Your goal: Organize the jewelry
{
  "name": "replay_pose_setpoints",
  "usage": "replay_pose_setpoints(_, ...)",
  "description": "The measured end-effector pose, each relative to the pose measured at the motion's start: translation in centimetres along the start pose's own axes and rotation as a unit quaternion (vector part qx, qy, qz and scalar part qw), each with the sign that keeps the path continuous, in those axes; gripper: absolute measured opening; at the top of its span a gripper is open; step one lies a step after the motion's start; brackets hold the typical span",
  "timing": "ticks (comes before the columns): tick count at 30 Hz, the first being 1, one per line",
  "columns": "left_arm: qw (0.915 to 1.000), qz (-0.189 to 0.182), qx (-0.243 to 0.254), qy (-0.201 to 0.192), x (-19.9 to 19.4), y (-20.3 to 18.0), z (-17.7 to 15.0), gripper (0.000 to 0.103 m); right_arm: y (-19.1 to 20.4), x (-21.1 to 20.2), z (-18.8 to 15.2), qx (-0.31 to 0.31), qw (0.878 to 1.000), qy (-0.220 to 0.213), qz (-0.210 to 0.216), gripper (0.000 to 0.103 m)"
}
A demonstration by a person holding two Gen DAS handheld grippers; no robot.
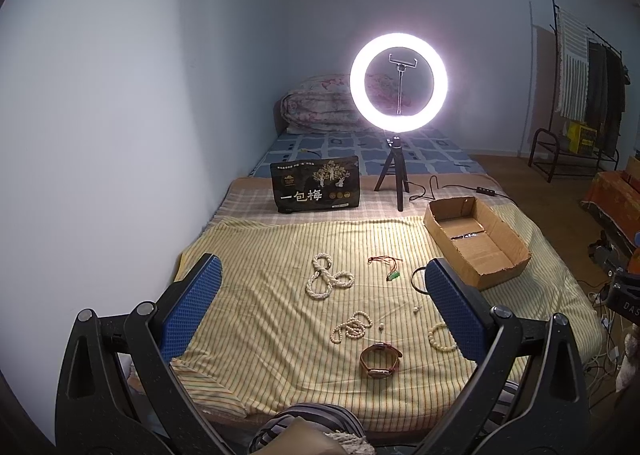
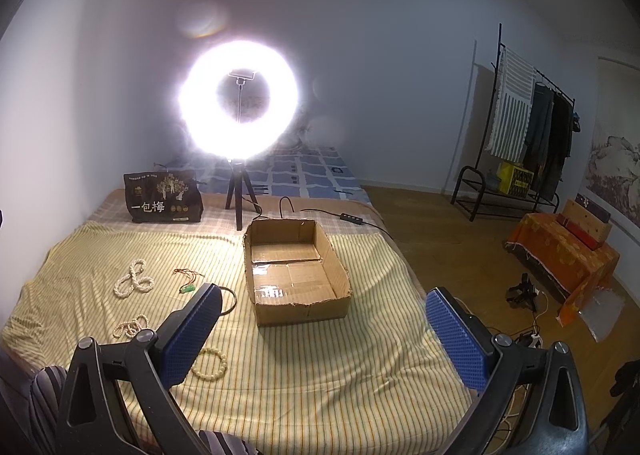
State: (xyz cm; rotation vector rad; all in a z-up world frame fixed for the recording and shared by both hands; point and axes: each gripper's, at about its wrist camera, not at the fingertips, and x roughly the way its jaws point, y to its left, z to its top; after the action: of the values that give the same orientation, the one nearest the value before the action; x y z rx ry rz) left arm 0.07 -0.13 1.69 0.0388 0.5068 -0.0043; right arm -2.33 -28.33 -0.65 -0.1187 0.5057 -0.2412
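Jewelry lies on a yellow striped cloth [image 1: 280, 319] on a bed. A long pearl necklace [image 1: 326, 281], a smaller pearl strand [image 1: 352, 327], a brown leather watch [image 1: 380, 359], a red cord with a green pendant [image 1: 390, 269], a dark bangle [image 1: 418, 279] and a bead bracelet [image 1: 440, 337] are spread out. An open cardboard box [image 1: 476, 241] stands at the right and shows in the right wrist view [image 2: 296, 275]. My left gripper [image 1: 320, 279] is open above the cloth. My right gripper [image 2: 324, 307] is open in front of the box. The bead bracelet [image 2: 210, 365] lies by its left finger.
A lit ring light on a tripod [image 1: 398, 91] stands behind the cloth, with its cable [image 1: 452, 189] trailing right. A black snack bag [image 1: 316, 185] stands beside it. A folded quilt [image 1: 320, 107] lies at the bed's head. A clothes rack [image 2: 532, 127] and an orange-covered stand [image 2: 560, 251] are on the floor at right.
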Motion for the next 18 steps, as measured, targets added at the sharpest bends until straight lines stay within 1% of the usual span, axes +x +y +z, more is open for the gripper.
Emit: replay_pose_setpoints(18, 1.0, -0.004, 0.0, -0.003, -0.61, -0.33, -0.2, 0.103, 0.06, -0.03, 0.13, 0.0, 1.0, 0.0, 0.0, 0.103)
